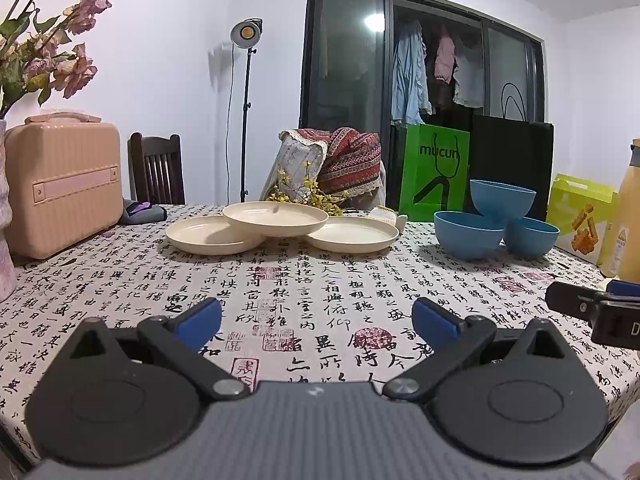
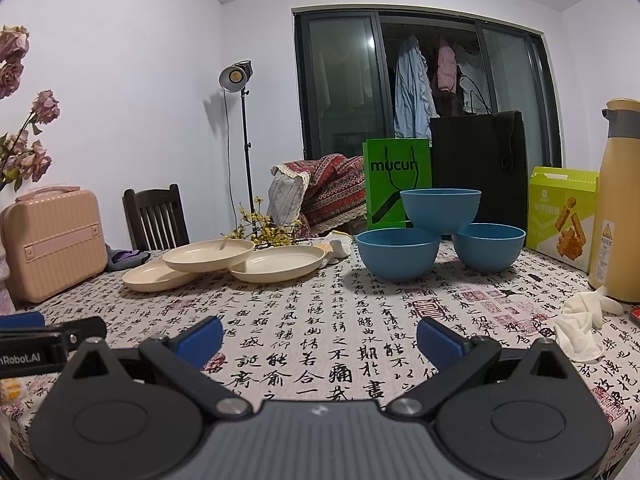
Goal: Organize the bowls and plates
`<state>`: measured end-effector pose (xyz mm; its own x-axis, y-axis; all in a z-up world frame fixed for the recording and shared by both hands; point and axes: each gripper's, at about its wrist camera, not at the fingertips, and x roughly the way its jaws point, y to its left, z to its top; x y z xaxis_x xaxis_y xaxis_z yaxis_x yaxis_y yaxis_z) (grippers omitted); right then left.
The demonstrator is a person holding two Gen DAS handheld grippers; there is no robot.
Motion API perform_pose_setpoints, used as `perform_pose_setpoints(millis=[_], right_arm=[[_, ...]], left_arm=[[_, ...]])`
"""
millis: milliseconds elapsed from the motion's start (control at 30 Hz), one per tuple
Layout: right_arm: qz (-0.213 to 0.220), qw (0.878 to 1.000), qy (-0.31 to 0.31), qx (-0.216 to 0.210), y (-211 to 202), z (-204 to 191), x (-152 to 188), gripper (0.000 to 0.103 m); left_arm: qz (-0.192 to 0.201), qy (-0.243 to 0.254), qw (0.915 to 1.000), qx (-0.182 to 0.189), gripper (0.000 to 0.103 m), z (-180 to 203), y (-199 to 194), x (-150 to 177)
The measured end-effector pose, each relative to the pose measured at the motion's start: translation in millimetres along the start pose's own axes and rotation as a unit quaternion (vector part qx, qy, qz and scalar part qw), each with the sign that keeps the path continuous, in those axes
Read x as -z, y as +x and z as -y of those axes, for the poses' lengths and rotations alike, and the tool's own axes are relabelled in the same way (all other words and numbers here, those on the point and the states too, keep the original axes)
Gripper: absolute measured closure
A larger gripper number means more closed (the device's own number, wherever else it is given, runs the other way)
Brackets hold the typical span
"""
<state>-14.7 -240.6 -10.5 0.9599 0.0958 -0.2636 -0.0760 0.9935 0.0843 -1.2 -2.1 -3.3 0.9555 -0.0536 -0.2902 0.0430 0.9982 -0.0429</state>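
Three cream plates lie at the far middle of the table: a left plate (image 1: pixel 208 236), a right plate (image 1: pixel 352 234), and a top plate (image 1: pixel 280 218) resting across both. To their right, two blue bowls (image 1: pixel 468 236) (image 1: pixel 530 236) stand on the cloth with a third blue bowl (image 1: pixel 502 198) perched on their rims. The same plates (image 2: pixel 210 255) and bowls (image 2: pixel 400 252) show in the right wrist view. My left gripper (image 1: pixel 316 320) is open, low over the near table, holding nothing. My right gripper (image 2: pixel 320 338) is open and empty too, well short of the bowls.
A calligraphy-print tablecloth (image 1: pixel 320 280) covers the table. A pink case (image 1: pixel 64 184) stands at the left, green bag (image 1: pixel 434 172) and black bag behind the bowls, a snack box (image 2: pixel 562 216), a yellow flask (image 2: pixel 618 208) and a crumpled white glove (image 2: pixel 580 328) at the right. The other gripper (image 1: pixel 592 312) shows at the right edge.
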Motion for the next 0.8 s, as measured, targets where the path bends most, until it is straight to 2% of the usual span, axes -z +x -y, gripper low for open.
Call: perform_pose_setpoints(millis=[800], right_arm=[[-0.002, 1.0, 0.001, -0.001, 0.3, 0.8, 0.4, 0.0]], left_arm=[[0.006, -0.001, 1.0, 0.0, 0.0, 1.0, -0.2, -1.1]])
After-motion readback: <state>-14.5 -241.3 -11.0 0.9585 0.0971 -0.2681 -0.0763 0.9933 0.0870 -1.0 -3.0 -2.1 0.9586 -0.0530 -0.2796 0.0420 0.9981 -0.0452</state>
